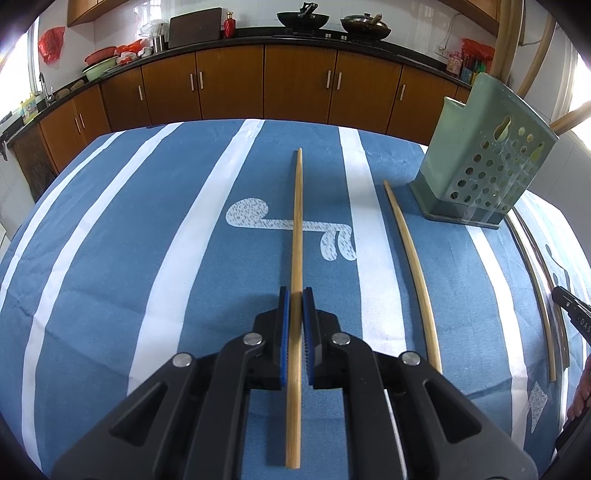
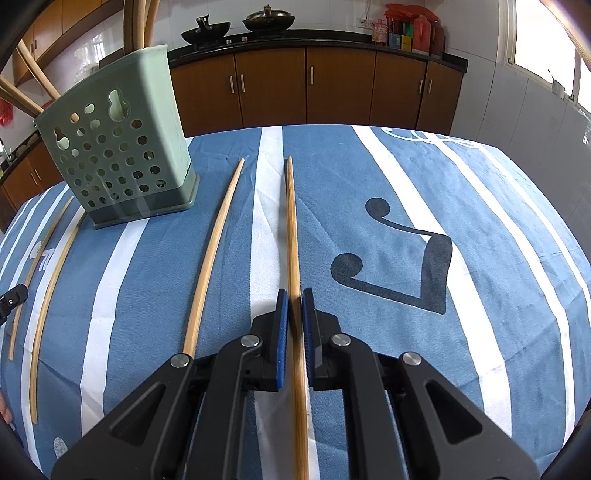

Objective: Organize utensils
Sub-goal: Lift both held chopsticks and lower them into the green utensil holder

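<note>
The left gripper (image 1: 296, 295), black with blue ribbed pads, is clamped on a long tan bamboo chopstick (image 1: 296, 221), which runs straight ahead between the pads over the blue cloth with white stripes (image 1: 147, 240) covering the table; the right gripper (image 2: 295, 295), of the same build, is clamped likewise on a second bamboo chopstick (image 2: 291, 221). A perforated pale green plastic utensil holder (image 1: 484, 166) stands upright on the cloth, to the right in the left wrist view and to the left in the right wrist view; it lies between the two grippers and touches neither. A loose chopstick (image 1: 410, 266) lies flat on the cloth just beside the holder's base; another loose chopstick (image 2: 214, 251) lies on the holder's other side; both are apart from the gripped ones. Brown wooden cabinets (image 1: 229, 85) line the far wall; two dark woks (image 1: 332, 20) sit on the counter above.
</note>
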{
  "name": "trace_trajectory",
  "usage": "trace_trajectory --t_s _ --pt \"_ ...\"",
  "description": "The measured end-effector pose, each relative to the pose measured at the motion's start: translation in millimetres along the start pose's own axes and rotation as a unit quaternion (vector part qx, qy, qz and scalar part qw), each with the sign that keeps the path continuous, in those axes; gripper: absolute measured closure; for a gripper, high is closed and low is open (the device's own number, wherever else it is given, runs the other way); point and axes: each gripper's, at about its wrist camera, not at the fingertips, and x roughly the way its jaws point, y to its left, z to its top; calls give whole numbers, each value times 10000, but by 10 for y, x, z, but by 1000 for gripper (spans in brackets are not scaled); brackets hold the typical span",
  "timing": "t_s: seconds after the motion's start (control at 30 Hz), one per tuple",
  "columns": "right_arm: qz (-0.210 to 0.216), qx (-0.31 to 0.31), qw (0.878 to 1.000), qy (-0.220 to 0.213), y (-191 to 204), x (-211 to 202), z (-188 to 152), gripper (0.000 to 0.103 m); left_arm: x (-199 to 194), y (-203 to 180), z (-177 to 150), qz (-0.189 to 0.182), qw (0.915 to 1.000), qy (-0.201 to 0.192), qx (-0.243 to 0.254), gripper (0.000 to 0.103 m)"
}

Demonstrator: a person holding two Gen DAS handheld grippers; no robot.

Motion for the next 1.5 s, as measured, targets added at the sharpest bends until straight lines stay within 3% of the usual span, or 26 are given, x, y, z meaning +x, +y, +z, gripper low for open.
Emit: trace_trajectory --t_s 1.27,1.5 --pt "96 -56 9999 13 34 -107 -107 94 -47 7 -66 -6 9999 3 150 92" --pt "385 104 9992 1 -50 -177 -176 95 -125 13 -164 -42 9996 20 289 95"
